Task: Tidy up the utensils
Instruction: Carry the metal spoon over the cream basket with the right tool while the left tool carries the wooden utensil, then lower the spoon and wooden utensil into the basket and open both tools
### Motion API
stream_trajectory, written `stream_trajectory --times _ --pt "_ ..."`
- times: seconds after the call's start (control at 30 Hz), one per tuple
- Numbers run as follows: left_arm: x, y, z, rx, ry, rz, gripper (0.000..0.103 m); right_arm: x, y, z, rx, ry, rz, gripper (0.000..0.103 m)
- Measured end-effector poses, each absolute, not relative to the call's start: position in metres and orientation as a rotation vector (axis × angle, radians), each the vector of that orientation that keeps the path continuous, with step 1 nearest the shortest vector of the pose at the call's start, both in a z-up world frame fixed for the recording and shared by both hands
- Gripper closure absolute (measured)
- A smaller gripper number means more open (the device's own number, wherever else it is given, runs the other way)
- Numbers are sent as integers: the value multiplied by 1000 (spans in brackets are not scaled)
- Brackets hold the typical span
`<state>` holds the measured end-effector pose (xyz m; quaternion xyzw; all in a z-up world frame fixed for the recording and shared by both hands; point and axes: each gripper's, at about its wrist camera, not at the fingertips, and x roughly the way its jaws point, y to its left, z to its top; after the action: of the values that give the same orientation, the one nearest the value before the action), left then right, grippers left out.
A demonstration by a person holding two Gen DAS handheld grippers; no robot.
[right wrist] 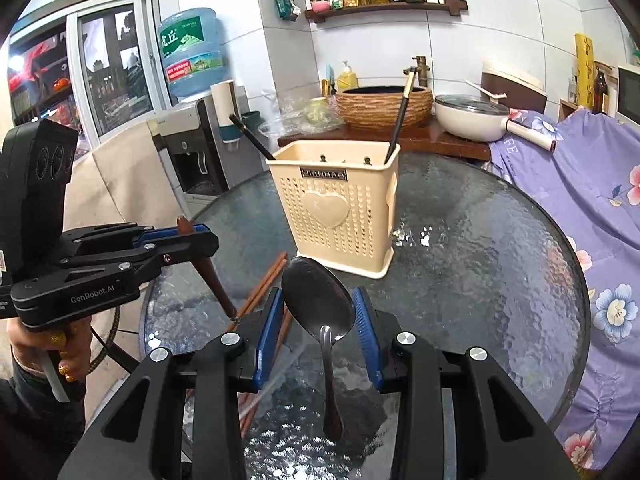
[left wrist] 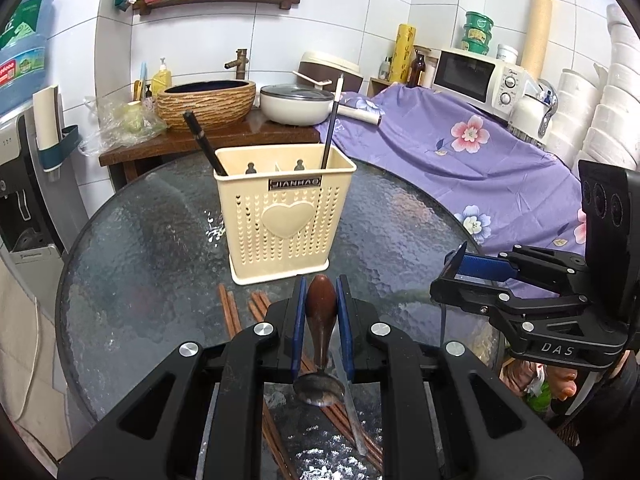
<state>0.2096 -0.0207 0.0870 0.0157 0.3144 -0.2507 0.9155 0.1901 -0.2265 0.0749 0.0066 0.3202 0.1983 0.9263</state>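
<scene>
My left gripper [left wrist: 322, 304] is shut on a brown-handled spoon [left wrist: 320, 320], its handle end up and its metal bowl hanging below the pads. The right wrist view shows that left gripper [right wrist: 200, 240] at the left with the brown-handled spoon [right wrist: 212, 276] slanting down from it. My right gripper [right wrist: 318, 316] is shut on the bowl of a metal spoon [right wrist: 318, 300], whose handle hangs toward the camera. The right gripper [left wrist: 450, 276] also shows at the right of the left wrist view. A cream utensil holder [left wrist: 286, 208] [right wrist: 336, 208] stands just beyond both, with two black chopsticks [left wrist: 198, 140] [right wrist: 400, 120] in it.
Brown chopsticks [left wrist: 230, 312] [right wrist: 268, 280] and a metal utensil [left wrist: 352, 412] lie on the round glass table [left wrist: 140, 260] [right wrist: 480, 260]. Behind it are a wooden counter with a basin [left wrist: 206, 102] and a pot [left wrist: 296, 106]. A purple floral cloth [left wrist: 460, 160] lies to the right, and a water dispenser [right wrist: 192, 152] stands behind to the left.
</scene>
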Motion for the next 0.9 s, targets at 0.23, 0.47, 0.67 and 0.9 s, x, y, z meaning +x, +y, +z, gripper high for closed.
stream_trajectory --times 0.23,0.47,0.67,0.9 --pt "216 -21 110 23 604 -534 87 201 -231 96 51 599 437 68" --pt "239 -19 164 -10 532 -550 87 221 -226 132 55 522 462 68" --pt "267 -17 210 -32 471 -505 87 247 -220 173 52 428 474 68" --pt "305 -16 246 -59 408 -402 87 289 -214 208 84 333 452 68"
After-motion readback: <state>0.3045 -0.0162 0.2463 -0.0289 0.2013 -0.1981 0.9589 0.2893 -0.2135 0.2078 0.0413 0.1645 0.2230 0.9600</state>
